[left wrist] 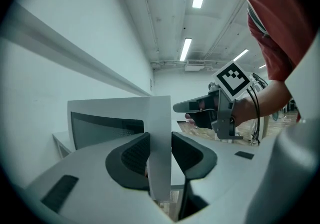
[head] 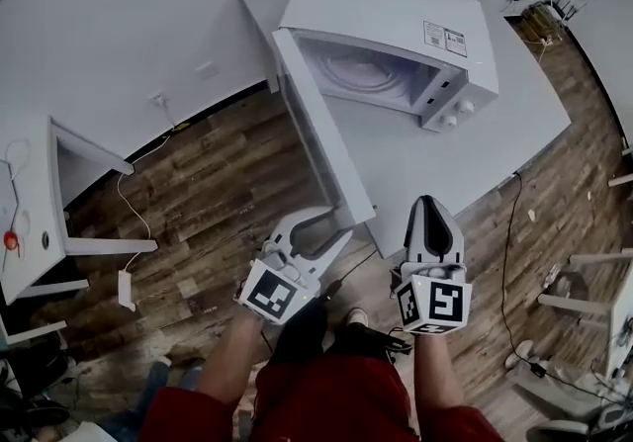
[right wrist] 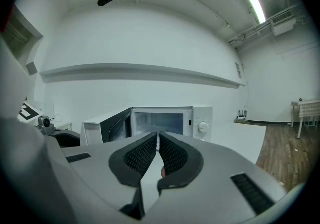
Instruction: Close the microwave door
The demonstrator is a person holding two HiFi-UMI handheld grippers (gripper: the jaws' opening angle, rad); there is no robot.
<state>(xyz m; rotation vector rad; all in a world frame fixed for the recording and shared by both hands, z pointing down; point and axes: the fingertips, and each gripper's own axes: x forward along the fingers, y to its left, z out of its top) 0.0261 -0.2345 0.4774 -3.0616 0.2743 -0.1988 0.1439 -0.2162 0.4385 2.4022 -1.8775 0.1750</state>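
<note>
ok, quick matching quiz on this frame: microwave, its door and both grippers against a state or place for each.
1. microwave door
2. left gripper
3. right gripper
4. microwave

A. jaws together, nothing between them
B. stands on the white table
C. swung wide open
D. jaws clamp the door's free edge

Pairs: 1-C; 2-D; 3-A; 4-B
</note>
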